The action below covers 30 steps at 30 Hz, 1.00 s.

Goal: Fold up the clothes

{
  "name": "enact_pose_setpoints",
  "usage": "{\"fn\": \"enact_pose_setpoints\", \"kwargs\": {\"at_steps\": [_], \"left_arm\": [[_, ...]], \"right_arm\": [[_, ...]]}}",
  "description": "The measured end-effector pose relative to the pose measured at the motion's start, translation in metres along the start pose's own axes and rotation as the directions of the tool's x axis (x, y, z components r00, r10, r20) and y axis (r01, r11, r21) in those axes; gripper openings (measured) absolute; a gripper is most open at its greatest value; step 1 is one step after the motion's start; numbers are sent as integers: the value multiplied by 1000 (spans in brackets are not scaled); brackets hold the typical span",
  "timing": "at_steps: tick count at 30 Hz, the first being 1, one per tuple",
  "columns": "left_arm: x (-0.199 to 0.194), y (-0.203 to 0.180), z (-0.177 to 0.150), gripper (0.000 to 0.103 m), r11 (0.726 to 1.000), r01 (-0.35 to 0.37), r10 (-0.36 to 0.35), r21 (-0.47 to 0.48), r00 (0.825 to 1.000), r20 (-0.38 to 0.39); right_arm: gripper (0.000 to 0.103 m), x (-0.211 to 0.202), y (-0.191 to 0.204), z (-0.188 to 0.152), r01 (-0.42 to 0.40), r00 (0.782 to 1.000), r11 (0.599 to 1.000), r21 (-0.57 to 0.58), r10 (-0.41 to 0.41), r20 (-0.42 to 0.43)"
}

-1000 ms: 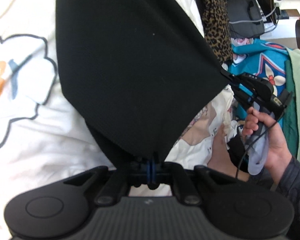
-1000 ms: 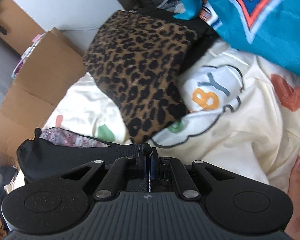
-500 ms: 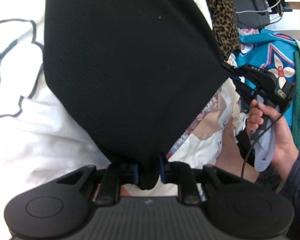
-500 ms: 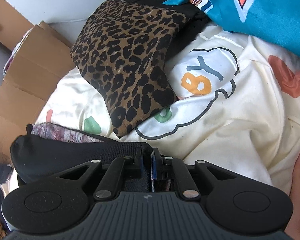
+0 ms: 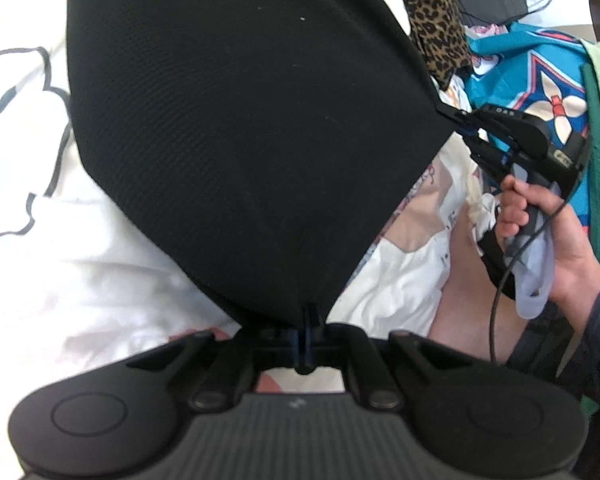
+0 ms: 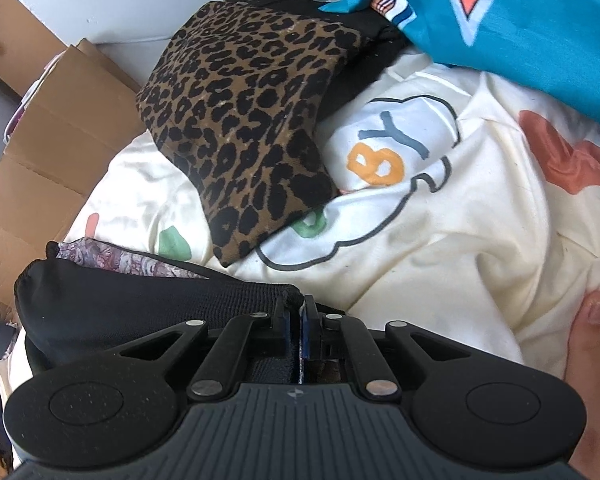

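Note:
A black knit garment point(image 5: 236, 120) hangs stretched above a white printed bedsheet point(image 5: 80, 264). My left gripper point(image 5: 309, 320) is shut on its lower corner. In the left wrist view my right gripper point(image 5: 458, 118), held by a hand point(image 5: 548, 236), pinches the garment's right corner. In the right wrist view that gripper point(image 6: 296, 312) is shut on the black garment's ribbed edge point(image 6: 148, 300), which spreads to the left in front of it.
A leopard-print piece point(image 6: 244, 120) lies folded on the sheet point(image 6: 460, 216) beyond the right gripper. Teal patterned cloth point(image 6: 520, 20) sits at the far right, cardboard boxes point(image 6: 40, 128) at the left. A bare foot point(image 6: 592, 344) rests on the sheet's right side.
The left gripper's jaws, slightly apart around a thick fold half a second ago, are now pressed tight on the corner. The black garment has shifted right and is held tauter between both grippers.

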<state>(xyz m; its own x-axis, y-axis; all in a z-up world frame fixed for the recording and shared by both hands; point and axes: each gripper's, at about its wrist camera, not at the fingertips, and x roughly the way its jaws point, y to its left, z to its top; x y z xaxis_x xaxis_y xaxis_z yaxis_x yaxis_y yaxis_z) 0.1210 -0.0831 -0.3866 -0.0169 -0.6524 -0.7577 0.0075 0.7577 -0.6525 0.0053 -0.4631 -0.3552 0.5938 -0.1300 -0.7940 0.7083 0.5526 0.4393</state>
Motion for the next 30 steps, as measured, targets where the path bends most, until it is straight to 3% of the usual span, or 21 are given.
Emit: {"fn": "enact_pose_setpoints", "kwargs": {"at_steps": [11,19,20,23,24,27,29,30], "left_arm": [[-1,-1,-3,3,999,7,-7,34,1000,-12],[9,4,-1,3,999,-46,47,27,999,-21],[10,4,0,3,998,-53,54,27,998,-23],[13,4,1,4,998,-62,63,23,997,-35],[13,4,2,5,998,-61,62,19,997,-43],[7,3,2,13,997,-74,74,11,995,-65],[1,1,1,27,996,-89,90,19,994,-66],[-2,0,1,28,995,-96,97,19,993,-63]], "right_arm": [[4,-3,-3,0,25,1000,1000,6,-25,-8],[6,10,-6,1,46,999,999,-4,-46,-28],[7,10,-7,2,48,998,999,5,-47,-28],[27,5,-12,4,82,997,995,59,-81,-18],[28,3,-14,5,88,996,993,82,-87,-15],[28,-4,-17,9,82,997,991,107,-81,-10],[28,-10,-15,12,76,997,991,111,-77,-2],[28,-12,-13,13,70,998,991,116,-71,-1]]}}
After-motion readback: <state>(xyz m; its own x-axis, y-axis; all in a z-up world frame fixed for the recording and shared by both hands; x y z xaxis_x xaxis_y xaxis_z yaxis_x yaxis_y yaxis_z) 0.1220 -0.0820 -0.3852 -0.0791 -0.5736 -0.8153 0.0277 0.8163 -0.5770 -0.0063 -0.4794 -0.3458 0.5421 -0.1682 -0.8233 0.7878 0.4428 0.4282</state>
